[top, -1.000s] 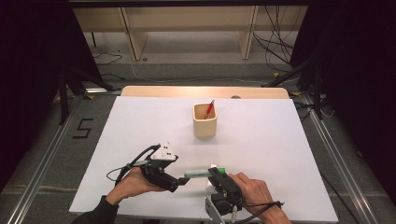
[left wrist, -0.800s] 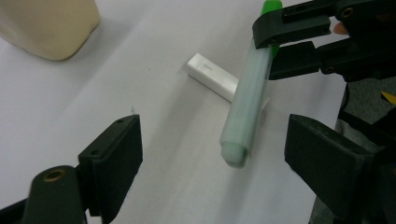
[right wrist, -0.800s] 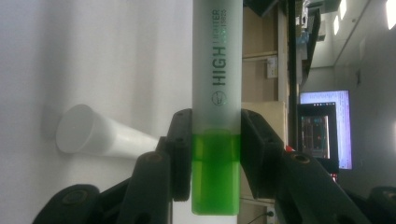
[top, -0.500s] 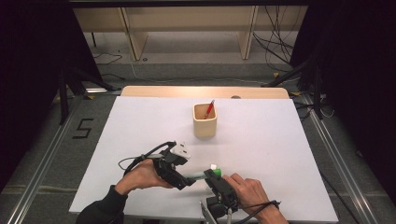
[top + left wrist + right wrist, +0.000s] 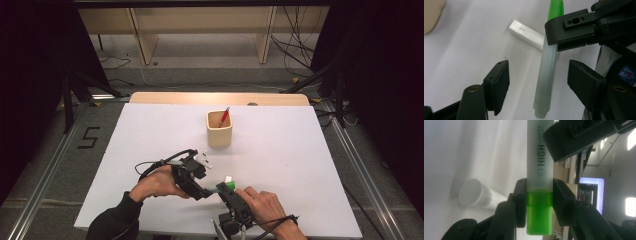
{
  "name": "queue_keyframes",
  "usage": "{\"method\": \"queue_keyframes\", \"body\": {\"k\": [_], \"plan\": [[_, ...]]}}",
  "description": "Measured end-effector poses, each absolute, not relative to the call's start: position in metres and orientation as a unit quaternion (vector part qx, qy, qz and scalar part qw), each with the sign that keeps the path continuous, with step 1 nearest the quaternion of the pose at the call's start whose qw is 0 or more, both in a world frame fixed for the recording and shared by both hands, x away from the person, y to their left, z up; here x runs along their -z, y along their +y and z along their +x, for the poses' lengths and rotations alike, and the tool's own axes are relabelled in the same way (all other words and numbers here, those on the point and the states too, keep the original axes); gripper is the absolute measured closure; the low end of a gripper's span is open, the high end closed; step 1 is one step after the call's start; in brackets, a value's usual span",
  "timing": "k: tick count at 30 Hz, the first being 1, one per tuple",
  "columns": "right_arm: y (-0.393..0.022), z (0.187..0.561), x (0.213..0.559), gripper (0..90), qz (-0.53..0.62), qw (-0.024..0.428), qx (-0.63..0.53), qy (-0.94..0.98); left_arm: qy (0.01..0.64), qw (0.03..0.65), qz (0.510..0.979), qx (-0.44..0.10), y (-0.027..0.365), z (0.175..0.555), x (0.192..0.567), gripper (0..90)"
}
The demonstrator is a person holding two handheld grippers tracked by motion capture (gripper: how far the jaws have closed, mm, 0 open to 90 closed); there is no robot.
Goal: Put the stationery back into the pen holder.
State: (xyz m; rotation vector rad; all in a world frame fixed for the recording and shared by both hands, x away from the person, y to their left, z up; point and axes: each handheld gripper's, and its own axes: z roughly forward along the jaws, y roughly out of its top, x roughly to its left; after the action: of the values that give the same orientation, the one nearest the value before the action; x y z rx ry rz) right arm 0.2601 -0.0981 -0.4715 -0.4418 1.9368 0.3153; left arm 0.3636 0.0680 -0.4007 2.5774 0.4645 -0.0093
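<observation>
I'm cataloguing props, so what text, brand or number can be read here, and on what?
"HIGH LIGHTER": on the frosted green-capped highlighter pen, beside a round logo.
"5": black mark on the grey floor left of the table.
Small grey print on the white rectangular stick: too blurred to read.

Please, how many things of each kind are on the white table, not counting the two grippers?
Highlighter: 1
White stick: 1
Wooden cup: 1
Red pen in the cup: 1
Total: 4

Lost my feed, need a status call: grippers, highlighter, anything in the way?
Right gripper shut on highlighter. Left gripper closing around its barrel, fingers not touching. White stick lies beside.
</observation>
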Motion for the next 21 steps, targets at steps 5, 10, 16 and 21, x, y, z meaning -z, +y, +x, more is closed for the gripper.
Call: {"method": "queue_keyframes", "body": {"k": [5, 10, 16, 21], "plan": [[-0.096, 0.259, 0.473, 67.3, -0.194, 0.539, -0.129, 0.81, 0.161, 0.245, 0.956, 0.017, 0.062, 0.366, 0.404, 37.6], [-0.094, 0.26, 0.475, 67.3, -0.2, 0.539, -0.128, 0.808, 0.144, 0.231, 0.962, 0.021, 0.056, 0.367, 0.407, 42.8], [-0.092, 0.26, 0.476, 67.3, -0.209, 0.541, -0.125, 0.805, 0.142, 0.217, 0.965, 0.036, 0.053, 0.368, 0.411, 50.8], [-0.091, 0.259, 0.478, 67.3, -0.21, 0.538, -0.121, 0.807, 0.136, 0.212, 0.967, 0.047, 0.054, 0.371, 0.412, 57.5]]}}
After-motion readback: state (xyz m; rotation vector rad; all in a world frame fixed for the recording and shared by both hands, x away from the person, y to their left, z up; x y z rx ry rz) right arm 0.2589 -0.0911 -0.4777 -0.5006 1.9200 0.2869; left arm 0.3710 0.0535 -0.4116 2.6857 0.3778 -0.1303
